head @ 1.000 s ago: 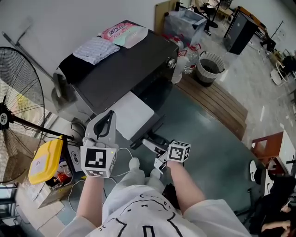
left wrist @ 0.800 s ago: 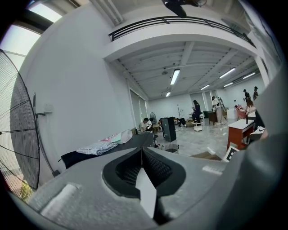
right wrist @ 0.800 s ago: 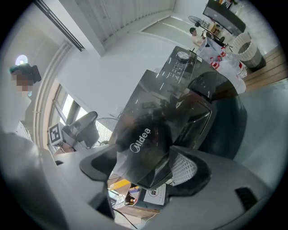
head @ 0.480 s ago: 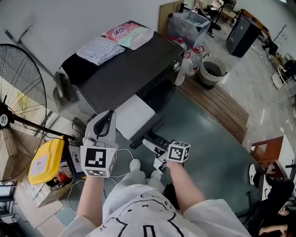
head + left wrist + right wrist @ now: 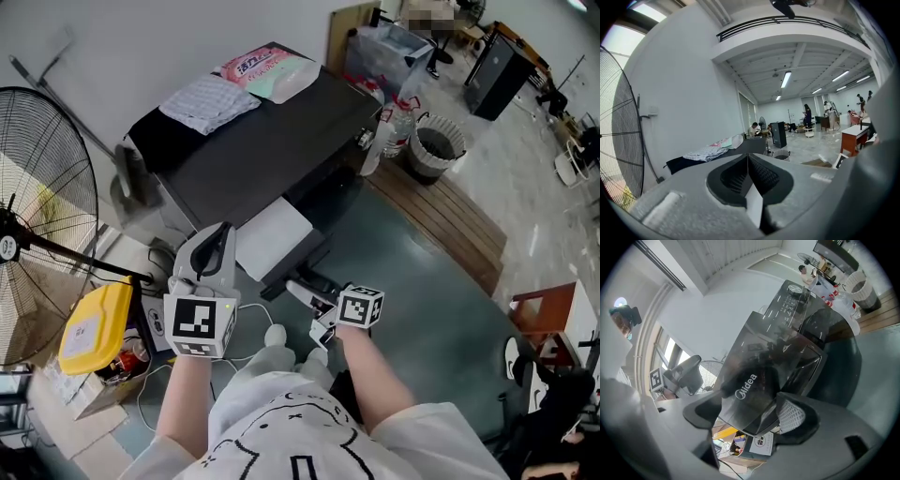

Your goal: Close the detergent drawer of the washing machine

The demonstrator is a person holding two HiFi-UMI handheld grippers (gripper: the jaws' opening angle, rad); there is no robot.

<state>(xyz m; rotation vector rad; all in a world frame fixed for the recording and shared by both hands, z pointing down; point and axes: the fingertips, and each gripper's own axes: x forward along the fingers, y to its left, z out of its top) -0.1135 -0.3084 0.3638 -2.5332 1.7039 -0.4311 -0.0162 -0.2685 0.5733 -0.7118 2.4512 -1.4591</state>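
The dark washing machine (image 5: pixel 262 141) stands ahead with its detergent drawer (image 5: pixel 272 234) pulled far out, its pale inside facing up. My right gripper (image 5: pixel 300 291) is at the drawer's front edge. In the right gripper view the glossy dark drawer front (image 5: pixel 750 385) with its white logo lies between the jaws, and the right gripper (image 5: pixel 750 420) is shut on it. My left gripper (image 5: pixel 216 239) is held upright to the left of the drawer, apart from it. In the left gripper view the left gripper (image 5: pixel 749 161) has its pads together and holds nothing.
Folded cloth (image 5: pixel 211 98) and a pink pack (image 5: pixel 267 67) lie on the machine's top. A big fan (image 5: pixel 37 206) and a yellow container (image 5: pixel 89 323) are at the left. Bottles (image 5: pixel 389 131), a waste basket (image 5: pixel 433 141) and a wooden platform (image 5: pixel 441 211) are at the right.
The head view has shifted a little. Both grippers and the drawer stand where they were.
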